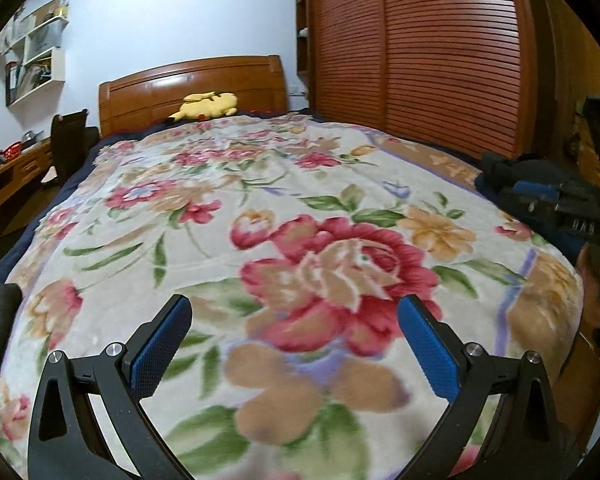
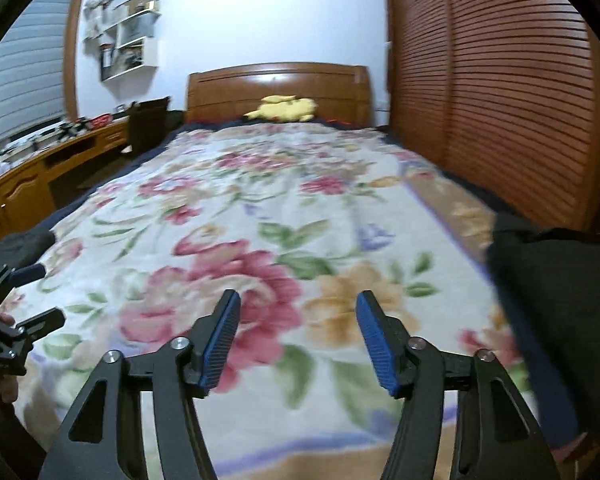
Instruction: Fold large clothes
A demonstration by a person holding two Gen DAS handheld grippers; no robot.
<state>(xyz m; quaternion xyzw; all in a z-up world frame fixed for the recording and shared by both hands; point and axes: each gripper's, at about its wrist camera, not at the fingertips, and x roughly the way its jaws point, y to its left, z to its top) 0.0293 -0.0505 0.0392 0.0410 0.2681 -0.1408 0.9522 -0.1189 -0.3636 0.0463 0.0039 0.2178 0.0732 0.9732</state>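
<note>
The dark garment point(image 2: 548, 280) lies bunched at the bed's right edge, nearer the right gripper point(image 2: 298, 340) than the left gripper point(image 1: 294, 344). Both grippers gape, holding nothing, above a floral blanket point(image 1: 260, 208). A louvred wardrobe point(image 1: 420, 48) flanks the bed.

Both your wrist cameras are looking low along the bed.
Each is facing the headboard point(image 1: 192, 88) from the foot end, sharing the floral blanket point(image 2: 284, 184) and yellow plush toy point(image 1: 208, 105).

Bed point(image 1: 4, 276) under floral blanket point(image 1: 260, 208)
</note>
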